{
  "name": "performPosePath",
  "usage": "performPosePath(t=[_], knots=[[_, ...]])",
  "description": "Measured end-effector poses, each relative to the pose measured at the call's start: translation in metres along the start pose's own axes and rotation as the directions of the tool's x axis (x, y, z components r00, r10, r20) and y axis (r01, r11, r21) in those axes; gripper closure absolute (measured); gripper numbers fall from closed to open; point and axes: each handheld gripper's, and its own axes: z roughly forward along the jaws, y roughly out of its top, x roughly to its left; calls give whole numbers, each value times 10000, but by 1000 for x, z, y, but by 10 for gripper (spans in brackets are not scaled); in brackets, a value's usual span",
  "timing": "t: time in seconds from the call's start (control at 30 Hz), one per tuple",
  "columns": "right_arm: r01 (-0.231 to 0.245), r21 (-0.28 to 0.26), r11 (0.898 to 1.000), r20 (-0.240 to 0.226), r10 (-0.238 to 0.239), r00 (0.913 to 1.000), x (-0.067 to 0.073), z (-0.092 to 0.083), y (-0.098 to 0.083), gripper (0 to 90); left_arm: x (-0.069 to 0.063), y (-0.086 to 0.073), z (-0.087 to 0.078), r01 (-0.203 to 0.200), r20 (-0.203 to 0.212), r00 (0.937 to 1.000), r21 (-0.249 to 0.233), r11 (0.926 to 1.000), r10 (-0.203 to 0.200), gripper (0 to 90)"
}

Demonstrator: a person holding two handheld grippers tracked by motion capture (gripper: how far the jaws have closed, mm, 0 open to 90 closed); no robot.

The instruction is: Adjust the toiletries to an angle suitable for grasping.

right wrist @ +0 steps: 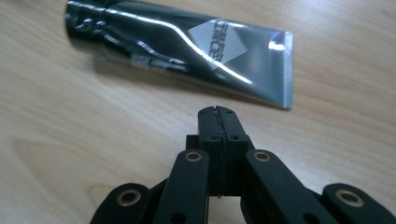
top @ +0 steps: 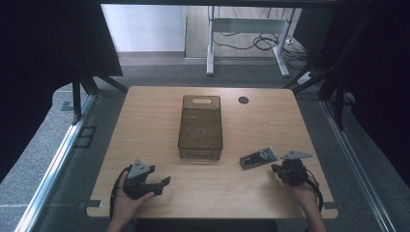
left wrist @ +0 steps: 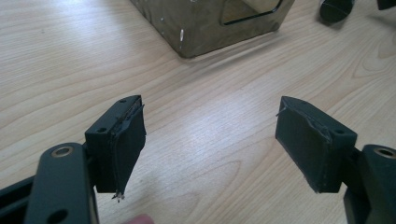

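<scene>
we saw the right gripper [right wrist: 218, 110] held low over the worktop [top: 145, 125], its two black jaws pressed together with nothing between them. just ahead of its tips, close but not touching, lay a flat black tube [right wrist: 177, 51] with a glossy skin and a pale diamond-shaped label, stretched crosswise to the way the gripper pointed, its flat crimped end off to the gripper's right. in the high view the same tube [top: 258, 157] lay flat on the wood immediately beside the right gripper [top: 285, 170], between it and a brownish see-through bin [top: 201, 126] that stood farther off toward the middle of the worktop. the left gripper [top: 159, 186] rested in the person's left hand [top: 126, 203] near the front edge, well apart from the tube, and its jaws stood wide apart with only bare wood between the pads [left wrist: 126, 144]. ahead of that gripper [left wrist: 210, 135], a little way off, we made out the near corner of the bin [left wrist: 205, 28].
</scene>
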Motion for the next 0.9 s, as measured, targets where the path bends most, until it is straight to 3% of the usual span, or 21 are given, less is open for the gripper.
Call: performPosePath(t=[0.4, 0.9], knots=[[-338, 275, 9990, 392, 328, 9987, -14, 19, 13, 900, 2, -1, 0, -8, 29, 10000, 29, 10000, 8, 248], [-287, 495, 9984, 664, 254, 9975, -24, 38, 33, 900, 4, -3, 4, 99, 15, 10000, 154, 9998, -99, 248]])
